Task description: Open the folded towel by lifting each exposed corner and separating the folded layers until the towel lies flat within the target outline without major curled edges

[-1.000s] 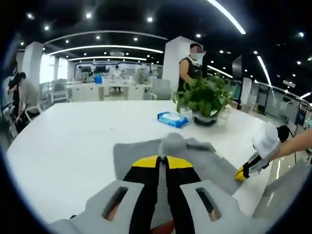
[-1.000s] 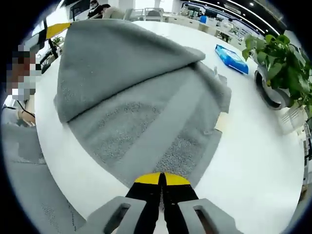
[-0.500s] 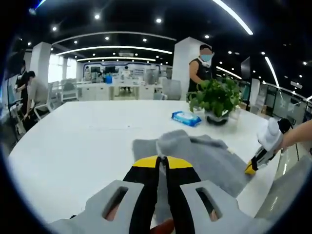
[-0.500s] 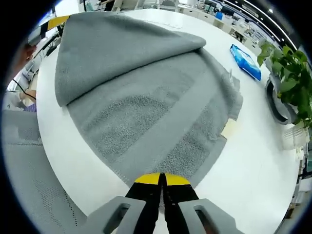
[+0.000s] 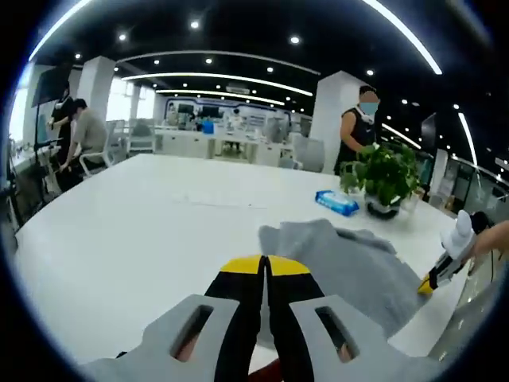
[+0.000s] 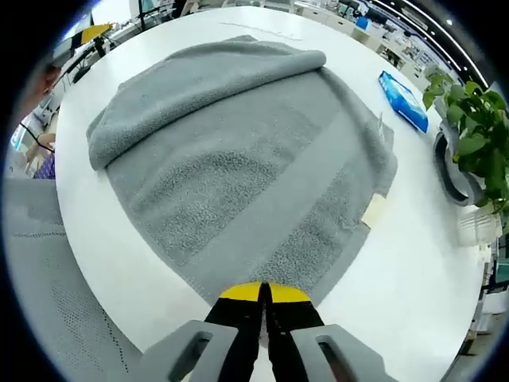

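Note:
A grey towel [image 6: 238, 167] lies spread on the white table [image 6: 413, 263], with one layer folded back in a rolled crease along its far left side. My right gripper [image 6: 265, 291] is shut on the towel's near edge; in the left gripper view it [image 5: 429, 282] sits at the towel's right corner. My left gripper [image 5: 266, 261] has its jaws shut, and the towel [image 5: 342, 255] runs up to its tips, where the grip point is hidden. Its yellow tip [image 6: 94, 32] shows beyond the folded layer.
A blue wipes pack [image 5: 336, 202] and a potted plant [image 5: 386, 179] stand on the table past the towel. A grey chair [image 6: 48, 263] is at the table edge. A person [image 5: 362, 119] stands behind the plant. Another person [image 5: 79, 135] sits far left.
The raised folded layer has come down and now lies low along the towel's far side. The left gripper view has swung left. The right gripper has stayed shut on the near edge.

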The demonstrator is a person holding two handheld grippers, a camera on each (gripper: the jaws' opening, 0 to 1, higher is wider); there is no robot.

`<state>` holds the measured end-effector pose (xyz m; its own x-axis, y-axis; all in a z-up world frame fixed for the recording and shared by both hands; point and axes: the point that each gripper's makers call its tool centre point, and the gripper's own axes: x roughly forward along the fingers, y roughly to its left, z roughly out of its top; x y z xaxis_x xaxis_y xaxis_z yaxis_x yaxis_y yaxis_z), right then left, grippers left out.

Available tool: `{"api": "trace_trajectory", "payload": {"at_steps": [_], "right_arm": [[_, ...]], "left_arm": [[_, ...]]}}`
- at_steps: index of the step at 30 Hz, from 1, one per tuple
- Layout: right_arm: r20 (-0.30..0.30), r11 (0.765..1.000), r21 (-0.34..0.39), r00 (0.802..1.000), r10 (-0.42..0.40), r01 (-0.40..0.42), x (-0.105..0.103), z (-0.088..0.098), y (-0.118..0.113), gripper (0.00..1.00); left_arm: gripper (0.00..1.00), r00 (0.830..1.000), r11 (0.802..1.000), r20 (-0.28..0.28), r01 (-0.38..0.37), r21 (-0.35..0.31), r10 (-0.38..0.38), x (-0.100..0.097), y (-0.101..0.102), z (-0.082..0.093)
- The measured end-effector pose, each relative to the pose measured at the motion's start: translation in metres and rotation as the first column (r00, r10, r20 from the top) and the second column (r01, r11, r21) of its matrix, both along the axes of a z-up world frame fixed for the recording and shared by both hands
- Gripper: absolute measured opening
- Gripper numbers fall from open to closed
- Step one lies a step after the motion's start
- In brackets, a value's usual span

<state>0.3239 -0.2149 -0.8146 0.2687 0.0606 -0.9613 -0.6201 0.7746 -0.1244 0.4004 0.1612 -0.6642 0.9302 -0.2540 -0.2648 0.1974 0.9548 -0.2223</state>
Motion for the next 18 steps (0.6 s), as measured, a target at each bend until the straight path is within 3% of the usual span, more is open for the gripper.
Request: {"api": "trace_trajectory", "payload": {"at_steps": [6,18], "right_arm": [[-0.004,1.0,0.004,1.0,-0.011,0.011,0.0,0.0,0.0,0.0],[-0.005,1.0,0.01,1.0,0.019,-0.019,0.0,0.0,-0.001,0.0]], "left_arm": [[0.02,0.999,0.997,-0.023,0.046,0.064,-0.045,-0.001,-0.011,-0.011],[0.09,0.996,0.996,-0.078,0.059,0.069,-0.054,0.012,-0.008,-0.044]]}}
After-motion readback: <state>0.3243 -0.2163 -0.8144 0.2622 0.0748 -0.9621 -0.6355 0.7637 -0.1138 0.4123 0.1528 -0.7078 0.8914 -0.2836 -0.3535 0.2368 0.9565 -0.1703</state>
